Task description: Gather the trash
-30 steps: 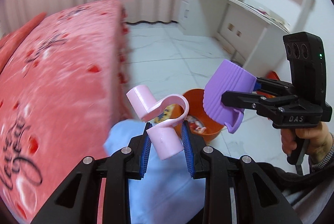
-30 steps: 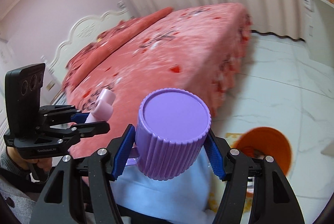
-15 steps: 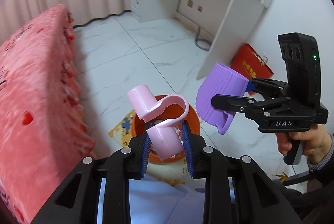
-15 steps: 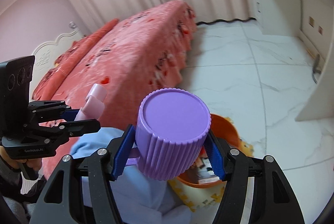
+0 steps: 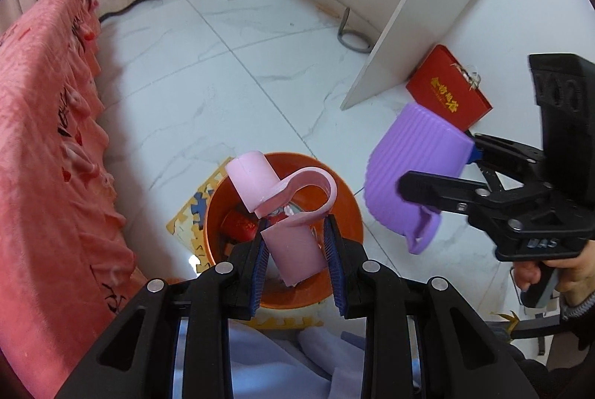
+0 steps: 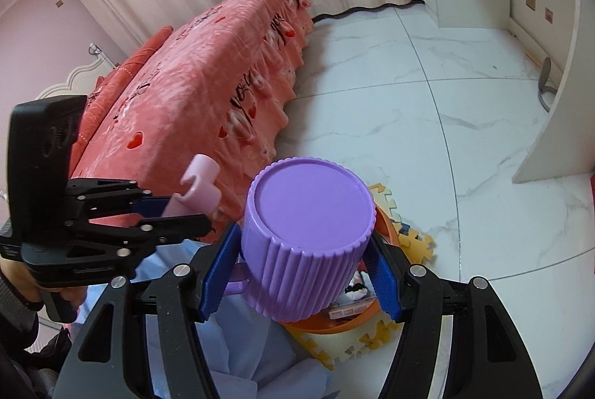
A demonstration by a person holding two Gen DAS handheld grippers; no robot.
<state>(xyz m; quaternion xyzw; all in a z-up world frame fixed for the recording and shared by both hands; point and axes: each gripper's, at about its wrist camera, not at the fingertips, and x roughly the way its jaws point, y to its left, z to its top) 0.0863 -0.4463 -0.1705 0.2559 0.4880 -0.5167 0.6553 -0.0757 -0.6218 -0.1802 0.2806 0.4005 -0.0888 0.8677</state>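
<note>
Now my left hand-held gripper [image 5: 295,259] pinches the pink clip [image 5: 282,209] right above the orange bin [image 5: 347,209], ready to drop; my right hand-held gripper [image 6: 303,282] clamps the purple cup [image 6: 308,231] alongside, next in line.

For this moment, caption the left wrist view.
Left hand-held gripper holds pink clip over orange bin; right hand-held gripper holds purple cup.

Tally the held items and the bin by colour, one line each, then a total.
Pink: 1, the pink hook piece in the left gripper.
Purple: 1, the purple cup in the right gripper.
Orange: 1, the orange bin.
Total: 3.
</note>
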